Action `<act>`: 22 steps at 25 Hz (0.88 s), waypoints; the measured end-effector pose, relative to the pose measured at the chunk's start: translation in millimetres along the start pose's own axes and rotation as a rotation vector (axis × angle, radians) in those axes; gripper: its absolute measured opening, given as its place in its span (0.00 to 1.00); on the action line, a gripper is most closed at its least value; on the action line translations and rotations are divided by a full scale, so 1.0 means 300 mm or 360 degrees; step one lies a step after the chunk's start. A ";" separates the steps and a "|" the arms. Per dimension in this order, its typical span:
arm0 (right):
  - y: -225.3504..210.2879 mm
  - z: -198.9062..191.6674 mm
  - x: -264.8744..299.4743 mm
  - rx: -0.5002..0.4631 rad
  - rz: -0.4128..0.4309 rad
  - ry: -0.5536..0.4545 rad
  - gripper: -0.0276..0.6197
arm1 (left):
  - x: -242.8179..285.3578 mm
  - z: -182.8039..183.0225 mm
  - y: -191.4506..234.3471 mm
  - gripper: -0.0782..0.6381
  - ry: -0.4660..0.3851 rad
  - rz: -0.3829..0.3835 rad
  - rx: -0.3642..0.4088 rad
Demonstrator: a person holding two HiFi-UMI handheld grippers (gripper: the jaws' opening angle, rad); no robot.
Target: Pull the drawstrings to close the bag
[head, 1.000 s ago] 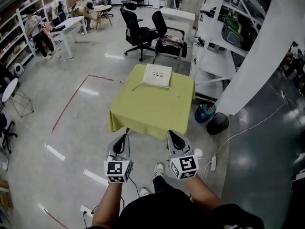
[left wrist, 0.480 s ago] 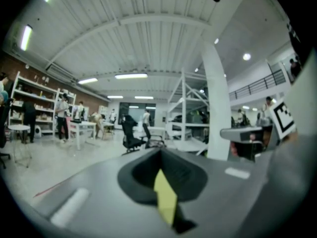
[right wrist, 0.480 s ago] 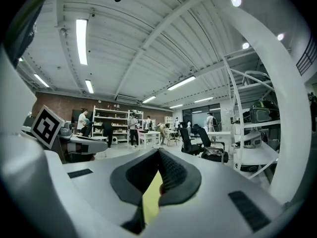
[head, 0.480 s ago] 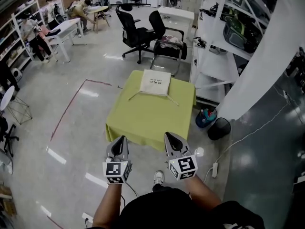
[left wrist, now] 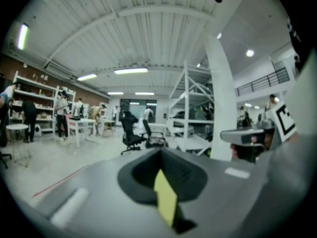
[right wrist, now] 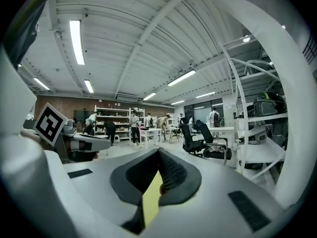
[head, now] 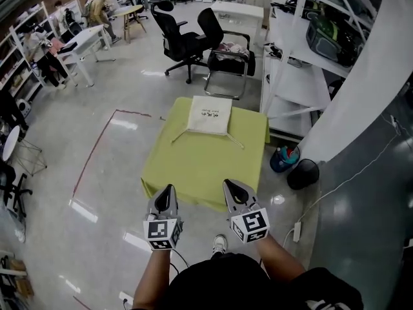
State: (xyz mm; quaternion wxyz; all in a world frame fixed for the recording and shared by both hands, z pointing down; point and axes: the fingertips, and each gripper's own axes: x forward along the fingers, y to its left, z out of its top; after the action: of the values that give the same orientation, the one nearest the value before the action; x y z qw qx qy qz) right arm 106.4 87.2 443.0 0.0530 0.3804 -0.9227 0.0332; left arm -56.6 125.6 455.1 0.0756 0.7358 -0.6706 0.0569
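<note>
A cream drawstring bag [head: 209, 114] lies flat at the far end of a table under a yellow-green cloth [head: 193, 166]. Its two strings trail out toward me, one to the left [head: 179, 136] and one to the right [head: 235, 140]. My left gripper [head: 168, 190] and right gripper [head: 230, 186] are held side by side at the table's near edge, both shut and empty, well short of the bag. In the left gripper view the left gripper [left wrist: 159, 152] points level across the room; the right gripper [right wrist: 159, 152] does the same in its own view. The bag is in neither gripper view.
Two black office chairs [head: 184, 44] stand beyond the table. White shelving [head: 303, 63] and a white column [head: 361, 89] run along the right, with a black bin [head: 302, 173] and a blue bucket [head: 284, 159] beside the table. People work at desks at the far left [head: 97, 8]. Red tape [head: 97, 144] marks the floor.
Both grippers have travelled forward toward the table, which now appears closer and larger in the head view. The jaws stayed shut. The bag has not moved.
</note>
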 end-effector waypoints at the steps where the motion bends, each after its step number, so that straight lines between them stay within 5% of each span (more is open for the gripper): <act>1: -0.012 -0.005 0.011 0.0002 0.0006 0.0005 0.03 | 0.015 0.000 -0.001 0.12 0.0006 0.0002 0.0003; 10: -0.096 -0.008 0.100 -0.0002 0.0057 0.0008 0.03 | 0.130 0.003 0.015 0.12 0.0039 0.0029 0.0042; 22: -0.196 -0.011 0.238 -0.0019 0.0030 0.0045 0.03 | 0.314 0.093 0.054 0.12 -0.0037 -0.0079 0.0033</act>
State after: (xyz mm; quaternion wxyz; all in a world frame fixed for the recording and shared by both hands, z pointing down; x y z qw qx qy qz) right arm 97.7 -4.0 456.3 0.0680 0.3709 -0.9256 0.0336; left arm -64.4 26.9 445.7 0.0615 0.7536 -0.6522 0.0535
